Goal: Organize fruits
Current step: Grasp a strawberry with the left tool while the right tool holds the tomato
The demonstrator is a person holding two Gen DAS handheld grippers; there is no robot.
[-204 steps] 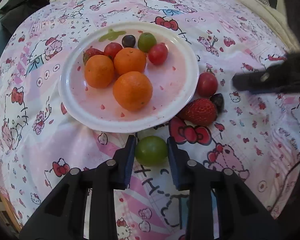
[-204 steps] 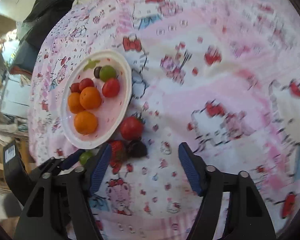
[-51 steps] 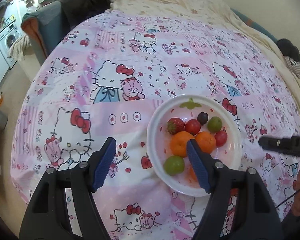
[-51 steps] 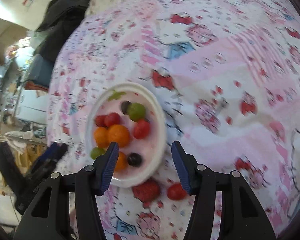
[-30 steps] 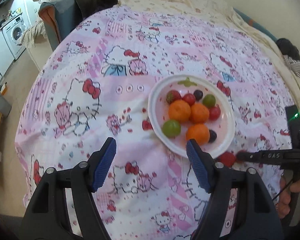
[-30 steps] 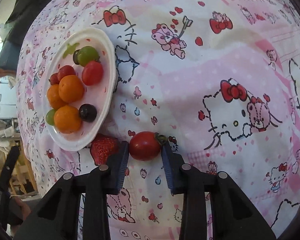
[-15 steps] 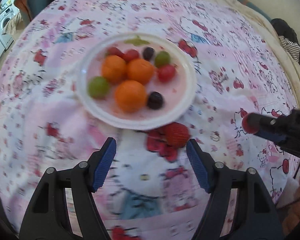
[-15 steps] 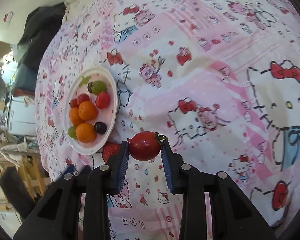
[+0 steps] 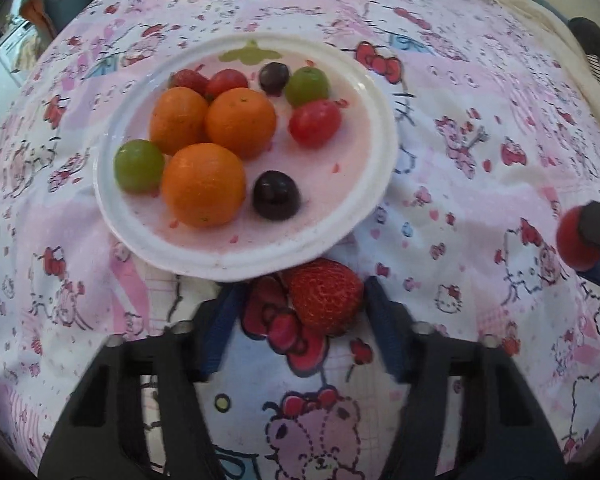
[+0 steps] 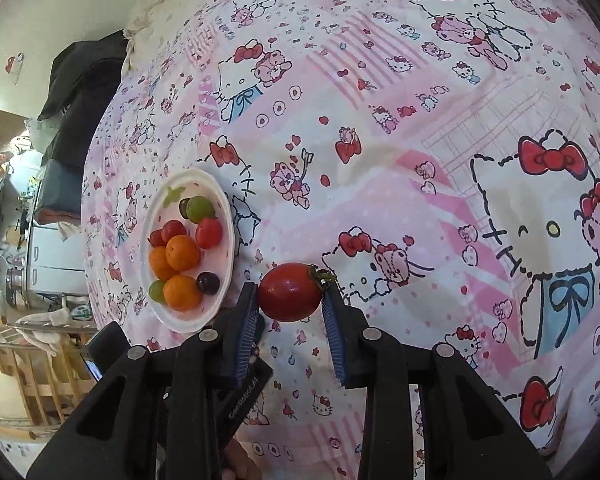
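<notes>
Two fruits were left off the plate (image 9: 384, 136) a second earlier; by now the right gripper (image 10: 290, 300) had lifted the tomato (image 10: 290, 298) clear of the bedspread (image 10: 380, 120), its pads pinching it at both sides. The left gripper (image 9: 296, 304) had dropped from a high view of the bed to straddle the strawberry (image 9: 326, 298), which lay on the cloth just below the plate's near rim. Its jaws were closing around the berry: the right pad looked at or almost on it, the left pad stood apart. Three oranges, two green grapes, two dark ones and three small red fruits already sat on the plate, so I judged the sorting nearly done.
</notes>
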